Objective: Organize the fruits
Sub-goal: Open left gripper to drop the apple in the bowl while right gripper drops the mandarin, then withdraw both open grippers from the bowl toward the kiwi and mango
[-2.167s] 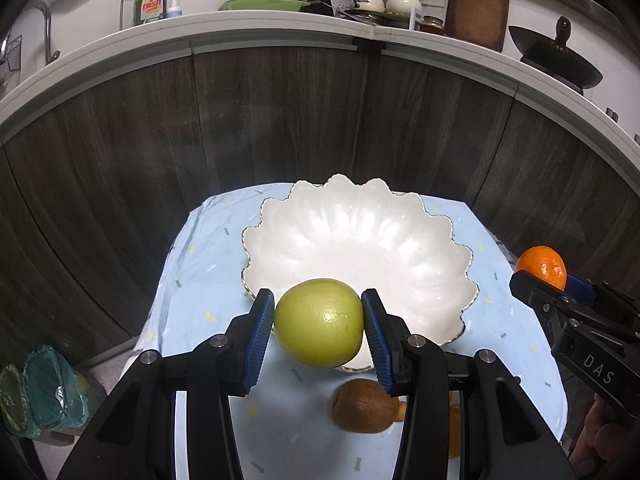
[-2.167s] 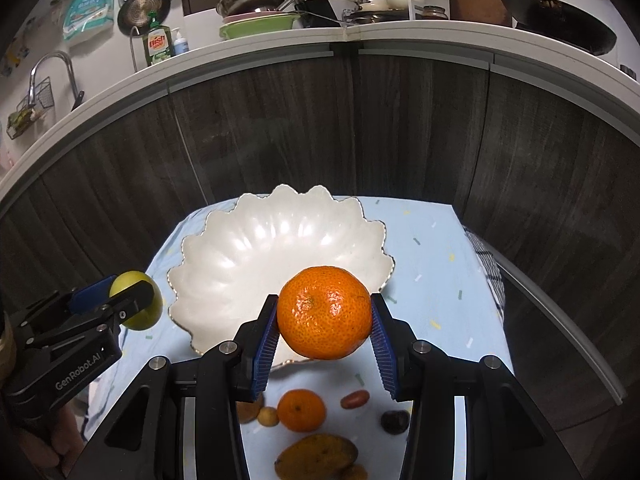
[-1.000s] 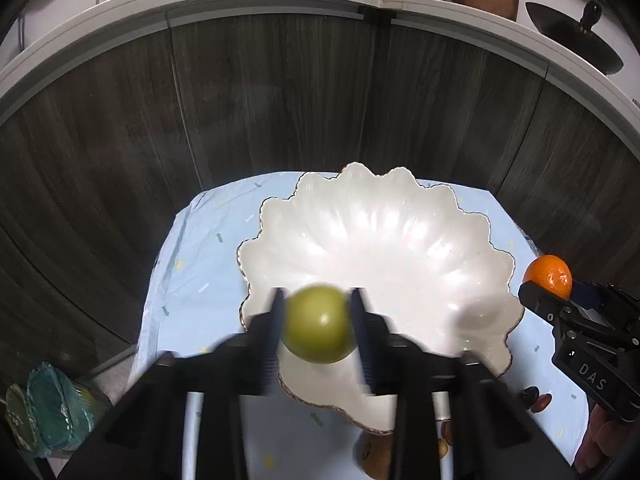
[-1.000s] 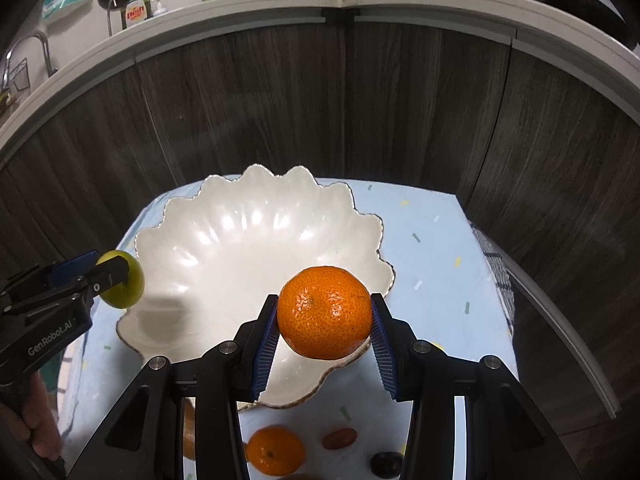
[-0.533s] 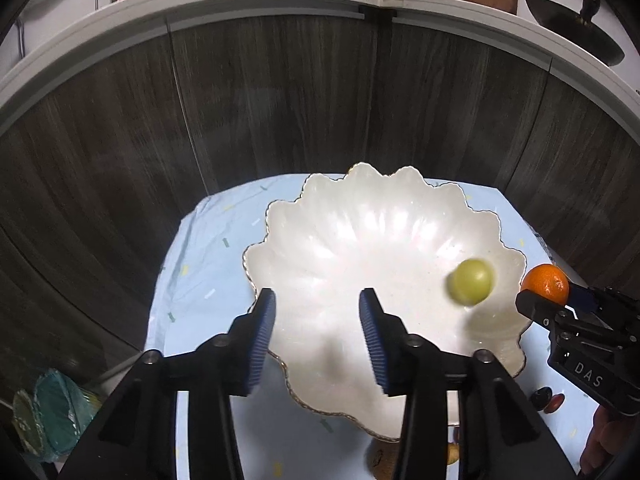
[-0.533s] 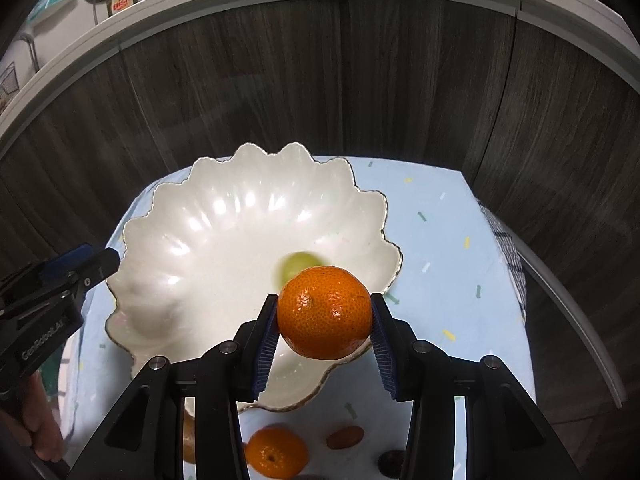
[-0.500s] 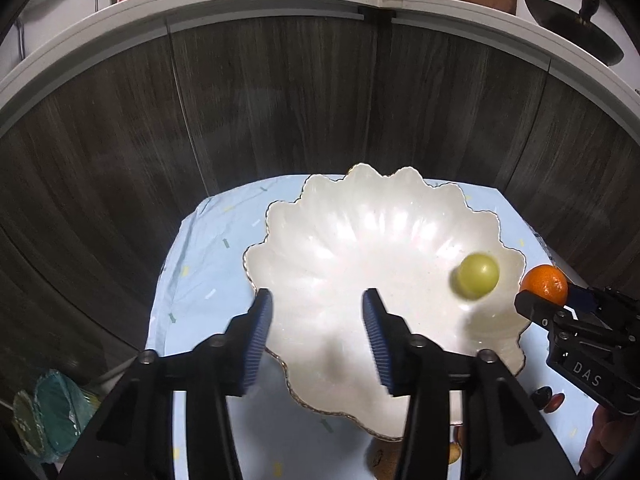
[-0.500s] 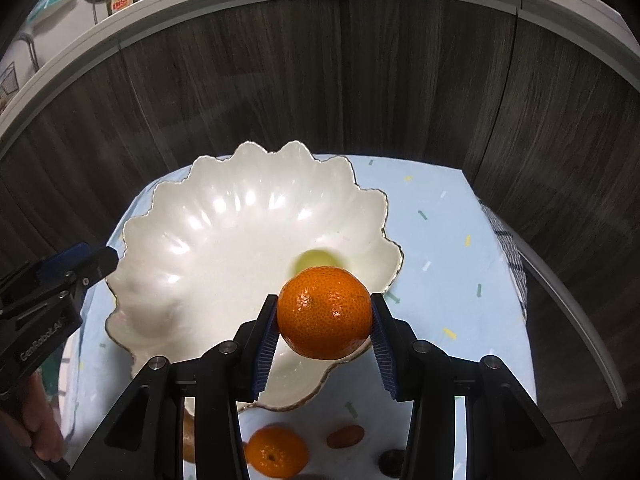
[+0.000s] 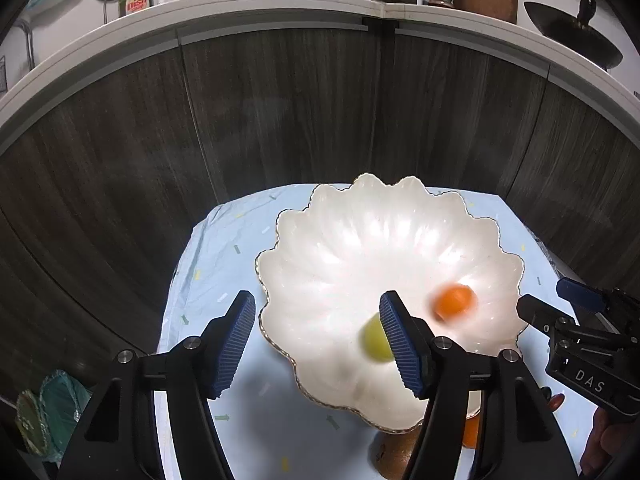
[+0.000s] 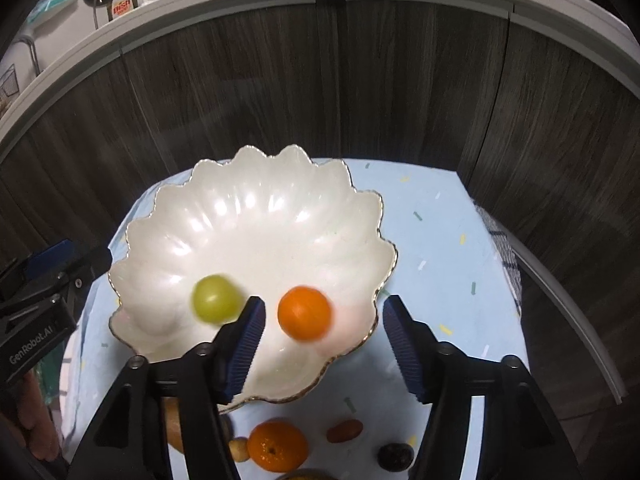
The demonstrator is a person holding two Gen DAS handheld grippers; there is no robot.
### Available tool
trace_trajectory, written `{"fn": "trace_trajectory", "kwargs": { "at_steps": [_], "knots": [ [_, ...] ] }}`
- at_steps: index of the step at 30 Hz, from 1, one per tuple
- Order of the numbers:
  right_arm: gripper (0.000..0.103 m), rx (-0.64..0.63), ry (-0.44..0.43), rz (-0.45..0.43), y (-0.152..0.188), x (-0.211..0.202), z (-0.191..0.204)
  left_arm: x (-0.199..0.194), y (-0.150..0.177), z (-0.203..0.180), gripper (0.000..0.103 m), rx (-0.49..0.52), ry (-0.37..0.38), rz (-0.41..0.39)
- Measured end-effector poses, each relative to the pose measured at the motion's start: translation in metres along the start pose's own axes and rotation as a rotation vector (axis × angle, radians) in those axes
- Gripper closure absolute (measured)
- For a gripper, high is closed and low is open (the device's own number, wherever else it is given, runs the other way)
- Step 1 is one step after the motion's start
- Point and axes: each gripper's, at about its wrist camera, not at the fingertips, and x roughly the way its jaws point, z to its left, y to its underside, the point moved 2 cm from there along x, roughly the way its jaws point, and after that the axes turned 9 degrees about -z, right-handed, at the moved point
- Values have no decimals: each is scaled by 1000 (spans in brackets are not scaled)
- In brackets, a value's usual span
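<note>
Left gripper [image 9: 316, 332] over the near rim of the white scalloped bowl [image 10: 256, 184] — jaws opening, nothing pinched between the pads. Right gripper [image 10: 320, 338] likewise at the bowl's near edge, jaws opening, pads clear of the orange [image 10: 305, 312], which shows blurred inside the bowl between its fingers. Green fruit [image 10: 214, 298] also in the bowl, blurred, just left of the orange, apart from it. Bowl sits on a light blue cloth [image 10: 432, 240]. On the cloth below the bowl — a second orange [image 10: 277, 446] and several small brown fruits.
</note>
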Motion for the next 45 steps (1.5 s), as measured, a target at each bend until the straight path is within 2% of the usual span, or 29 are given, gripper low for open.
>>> {"fn": "trace_trajectory", "kwargs": {
  "at_steps": [3,5,9,16,29,45],
  "knots": [
    [40,-4,0,-8,-2,-4,1,-3,0,1,38,-2,-3,-4],
    [40,-6,2,-14,-3,-6,2,-7,-1,1,33,-1,-9,-11],
    [33,-7,5,-26,-3,-13,4,-14,-2,2,30,1,-14,-26],
    [33,-14,6,-36,-3,-22,5,-25,-2,5,25,-3,-14,-38],
    [33,-14,17,-55,8,-45,-1,-50,9,-3,25,25,-4,-59],
    [33,3,32,-57,35,-74,-13,-71,35,-23,25,52,31,-38]
  ]
}}
